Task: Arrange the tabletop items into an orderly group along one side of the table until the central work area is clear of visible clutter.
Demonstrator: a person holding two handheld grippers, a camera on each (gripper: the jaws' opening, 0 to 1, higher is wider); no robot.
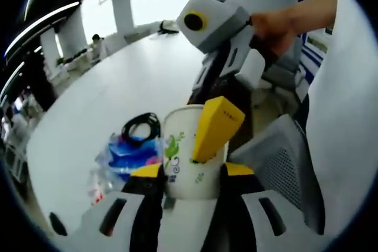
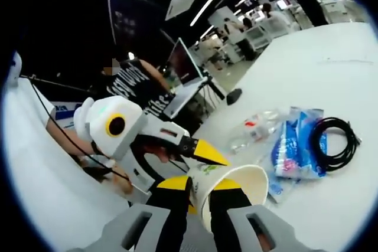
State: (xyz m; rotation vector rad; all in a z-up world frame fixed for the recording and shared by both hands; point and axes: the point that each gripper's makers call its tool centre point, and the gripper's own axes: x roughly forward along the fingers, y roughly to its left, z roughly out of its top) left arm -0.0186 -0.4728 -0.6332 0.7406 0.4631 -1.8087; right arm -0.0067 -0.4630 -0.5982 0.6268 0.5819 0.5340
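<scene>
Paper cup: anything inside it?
A yellow fingertip of the right gripper reaches over the rim into the paper cup. In the right gripper view the visible inner wall looks bare; the bottom is hidden.

Paper cup [image 1: 188, 151], centre frame: matt white paper, printed green. Table [image 1: 118, 81]: smooth white, faint sheen. Blue packet [image 1: 127, 154], lower left: glossy crinkled plastic film. Cable [image 1: 142, 126]: black, smooth rubbery sheath. Bottle [image 2: 254, 129]: clear glossy plastic. Chair back [image 1: 280, 166], lower right: grey mesh.
</scene>
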